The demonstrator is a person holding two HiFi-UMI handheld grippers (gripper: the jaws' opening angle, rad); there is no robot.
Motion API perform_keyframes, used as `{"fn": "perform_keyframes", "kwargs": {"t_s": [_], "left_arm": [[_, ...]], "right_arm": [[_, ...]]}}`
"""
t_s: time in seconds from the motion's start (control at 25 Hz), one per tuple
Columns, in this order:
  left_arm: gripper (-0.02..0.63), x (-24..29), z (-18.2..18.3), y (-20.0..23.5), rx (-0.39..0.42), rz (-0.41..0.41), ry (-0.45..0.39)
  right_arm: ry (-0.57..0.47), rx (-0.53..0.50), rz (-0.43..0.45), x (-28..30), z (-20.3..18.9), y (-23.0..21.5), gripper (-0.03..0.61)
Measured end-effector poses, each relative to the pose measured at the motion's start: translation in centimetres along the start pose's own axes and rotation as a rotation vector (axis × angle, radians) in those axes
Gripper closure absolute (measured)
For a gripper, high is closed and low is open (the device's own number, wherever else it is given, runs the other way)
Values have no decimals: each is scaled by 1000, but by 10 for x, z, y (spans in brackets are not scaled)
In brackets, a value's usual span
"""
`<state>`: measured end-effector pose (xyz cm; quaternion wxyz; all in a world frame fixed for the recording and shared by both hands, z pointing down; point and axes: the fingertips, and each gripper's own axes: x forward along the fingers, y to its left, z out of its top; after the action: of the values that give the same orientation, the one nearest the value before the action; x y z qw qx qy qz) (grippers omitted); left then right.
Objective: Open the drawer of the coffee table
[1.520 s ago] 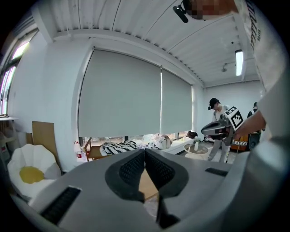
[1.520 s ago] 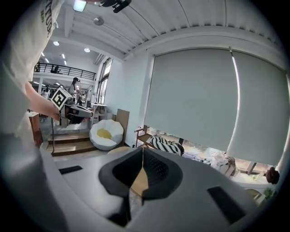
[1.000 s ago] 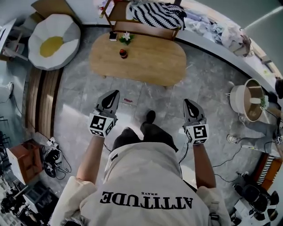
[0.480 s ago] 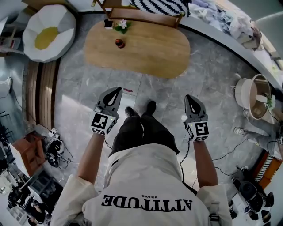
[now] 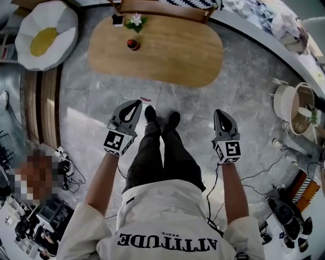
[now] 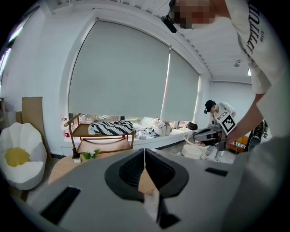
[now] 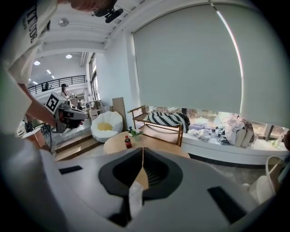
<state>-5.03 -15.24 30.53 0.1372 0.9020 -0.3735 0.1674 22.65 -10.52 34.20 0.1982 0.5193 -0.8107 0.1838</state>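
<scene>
Ahead, an oval desk of pale wood. Stands on a grey tiled floor and carries a bottle and a flower sprig near its far left edge. Hides its drawer under the top. Left tool and right tool pressed together, pinching nothing, well short of the near edge. Egg cushion off the left end, wooden rack beyond the far edge.

1. I've got a white egg-shaped cushion with a yellow centre, far left.
2. Small dark bottle with a red label stands upright, near a flower sprig but not touching it.
3. Wooden rack with a striped throw on its top shelf.
4. White round tub on the right, with cables trailing over the grey tile floor.
5. Clothes heap on the window ledge.
</scene>
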Motion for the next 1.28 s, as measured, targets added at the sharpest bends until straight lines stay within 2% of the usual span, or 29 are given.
{"fn": "perform_keyframes", "kwargs": {"t_s": [0.2,0.56,0.8,1.08,1.28], "left_arm": [[592,30,-31,20,11,-20,32],[592,71,-117,51,22,-35,124],[592,87,-168,70,-15,-17,164],[592,122,-232,84,-16,-26,212],[592,139,-276,96,-36,-5,233]], "right_arm": [[46,-2,1,30,-26,-4,558],[140,-51,35,89,-92,-20,558],[181,-40,46,124,-132,-21,557],[216,-22,27,162,-186,-31,557],[251,-14,13,182,-229,-38,547]]}}
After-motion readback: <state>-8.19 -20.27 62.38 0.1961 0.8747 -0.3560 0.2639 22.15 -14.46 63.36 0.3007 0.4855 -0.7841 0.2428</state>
